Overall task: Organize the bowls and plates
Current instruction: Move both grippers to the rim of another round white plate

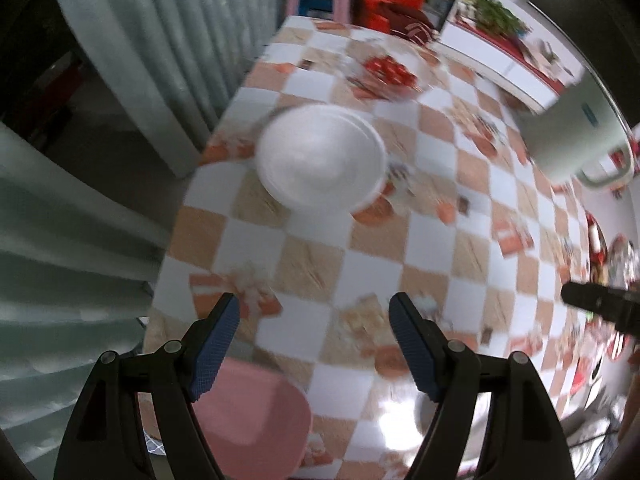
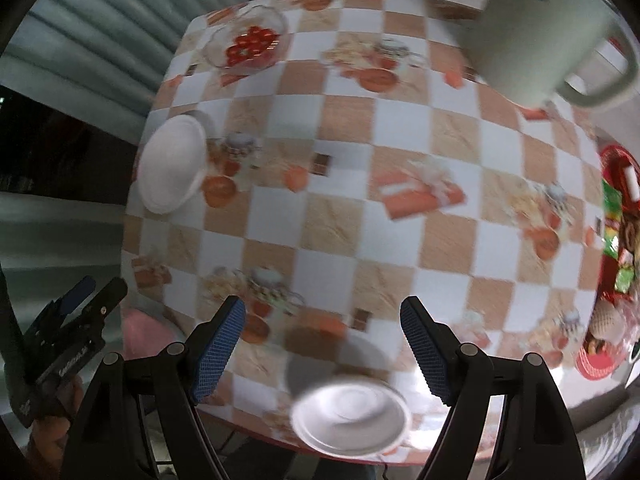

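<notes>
A stack of white bowls (image 1: 320,160) stands near the table's left edge, well ahead of my left gripper (image 1: 315,304), which hangs open and empty over the checked cloth. A pink dish (image 1: 256,412) lies below its left finger at the near edge. In the right wrist view the same white bowls (image 2: 172,164) sit far left, and a white dish (image 2: 352,416) rests at the near edge, low between the fingers of my right gripper (image 2: 324,308). That gripper is open and holds nothing. The left gripper (image 2: 100,286) shows at the lower left, beside the pink dish (image 2: 148,332).
A glass bowl of tomatoes (image 1: 388,72) stands at the far end of the table (image 2: 360,160). A pale green jug (image 2: 540,32) with a handle is at the far right. A red basket of snacks (image 2: 616,260) fills the right edge. Corrugated wall runs along the left.
</notes>
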Demonstrator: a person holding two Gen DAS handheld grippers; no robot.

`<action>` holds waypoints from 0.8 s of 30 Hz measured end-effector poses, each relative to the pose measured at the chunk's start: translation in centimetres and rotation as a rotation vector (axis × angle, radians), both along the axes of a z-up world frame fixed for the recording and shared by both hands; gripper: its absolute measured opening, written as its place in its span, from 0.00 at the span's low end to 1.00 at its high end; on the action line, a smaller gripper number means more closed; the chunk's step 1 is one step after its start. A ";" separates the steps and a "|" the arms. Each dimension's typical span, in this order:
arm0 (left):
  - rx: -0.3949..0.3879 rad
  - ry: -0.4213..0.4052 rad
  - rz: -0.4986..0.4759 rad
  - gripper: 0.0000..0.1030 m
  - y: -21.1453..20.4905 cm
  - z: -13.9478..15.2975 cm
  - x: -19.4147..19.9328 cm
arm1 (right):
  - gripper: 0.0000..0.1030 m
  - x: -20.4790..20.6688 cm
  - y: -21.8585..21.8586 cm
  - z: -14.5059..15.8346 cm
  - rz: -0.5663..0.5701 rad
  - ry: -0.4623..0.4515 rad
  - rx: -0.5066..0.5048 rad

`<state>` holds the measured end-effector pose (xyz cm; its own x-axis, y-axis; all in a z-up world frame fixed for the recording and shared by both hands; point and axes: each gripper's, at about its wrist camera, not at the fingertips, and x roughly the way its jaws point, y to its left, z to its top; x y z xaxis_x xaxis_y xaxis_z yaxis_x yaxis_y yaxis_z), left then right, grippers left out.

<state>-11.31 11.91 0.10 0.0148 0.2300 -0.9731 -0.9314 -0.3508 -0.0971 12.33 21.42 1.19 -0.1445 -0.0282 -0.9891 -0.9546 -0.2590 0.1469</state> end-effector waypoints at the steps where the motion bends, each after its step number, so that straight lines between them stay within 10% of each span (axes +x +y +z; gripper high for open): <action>1: 0.001 -0.005 0.015 0.77 0.5 -0.2 -0.6 | 0.79 -0.9 0.5 -0.3 -0.002 0.009 -0.006; 24: -0.062 0.121 0.050 0.77 9.9 -8.0 -7.1 | 0.79 -12.6 6.5 -9.3 -0.074 0.051 -0.008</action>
<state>-18.37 21.76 -7.86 -0.1137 0.1672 -0.9793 -0.9163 -0.3987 0.0383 -0.27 27.88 -8.16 -0.1969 -0.0236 -0.9801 -0.9623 -0.1866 0.1978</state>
